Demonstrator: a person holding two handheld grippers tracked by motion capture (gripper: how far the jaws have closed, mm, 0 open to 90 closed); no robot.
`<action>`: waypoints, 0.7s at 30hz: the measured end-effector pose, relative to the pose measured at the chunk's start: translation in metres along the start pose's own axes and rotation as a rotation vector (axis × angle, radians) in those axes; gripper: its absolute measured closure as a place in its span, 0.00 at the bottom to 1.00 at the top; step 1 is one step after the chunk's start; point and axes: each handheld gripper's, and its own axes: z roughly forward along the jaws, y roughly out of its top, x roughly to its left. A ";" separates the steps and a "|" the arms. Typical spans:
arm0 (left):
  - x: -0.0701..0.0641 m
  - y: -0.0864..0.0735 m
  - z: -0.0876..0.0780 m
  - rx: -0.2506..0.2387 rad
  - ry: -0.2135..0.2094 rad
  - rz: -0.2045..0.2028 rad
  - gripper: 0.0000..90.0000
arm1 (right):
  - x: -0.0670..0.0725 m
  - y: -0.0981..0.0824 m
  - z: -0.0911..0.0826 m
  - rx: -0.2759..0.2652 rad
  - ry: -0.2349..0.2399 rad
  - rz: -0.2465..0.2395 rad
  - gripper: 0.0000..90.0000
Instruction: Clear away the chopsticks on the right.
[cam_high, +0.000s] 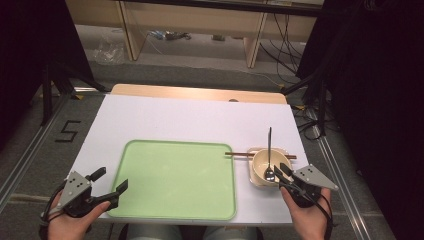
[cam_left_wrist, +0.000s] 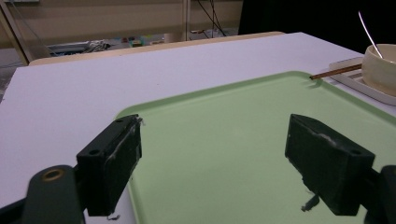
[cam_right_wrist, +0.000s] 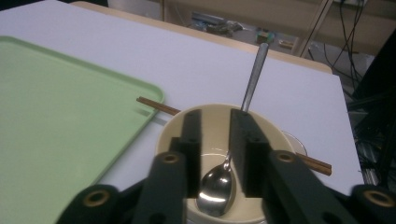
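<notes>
spoon (cam_right_wrist: 215, 186): polished metal, glossy, mirror glints.
bowl (cam_right_wrist: 212, 123): cream, smooth glazed look, soft sheen.
chopsticks (cam_right_wrist: 159, 107): brown, wood-like, matt.
tray (cam_left_wrist: 243, 140): pale green plastic, smooth, satin.
table (cam_high: 190, 117): white top, matt; wood edge.
right tool (cam_right_wrist: 215, 154): black matt plastic jaws.

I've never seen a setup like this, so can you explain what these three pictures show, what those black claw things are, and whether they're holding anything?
A person sits at a white table holding a hand-operated two-jaw gripper in each hand. One picture looks down from above; the other two come from cameras riding on each gripper, looking along its black jaws. On the table lie a green tray, and a cream bowl with a spoon in it, standing on a small dish with chopsticks across. The left gripper is open over the tray's corner, holding nothing. The right gripper reaches into the bowl, jaws either side of the spoon, not clamping it.
</notes>
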 end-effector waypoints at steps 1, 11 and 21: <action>0.001 0.000 0.000 0.003 0.002 -0.004 0.20 | -0.002 0.006 0.004 0.031 0.001 -0.005 0.97; 0.001 -0.001 -0.001 0.005 0.006 -0.011 0.20 | 0.003 0.040 0.035 0.181 0.020 -0.018 1.00; 0.002 -0.004 -0.008 0.003 0.022 -0.023 0.20 | 0.027 0.067 0.081 0.433 0.090 -0.010 1.00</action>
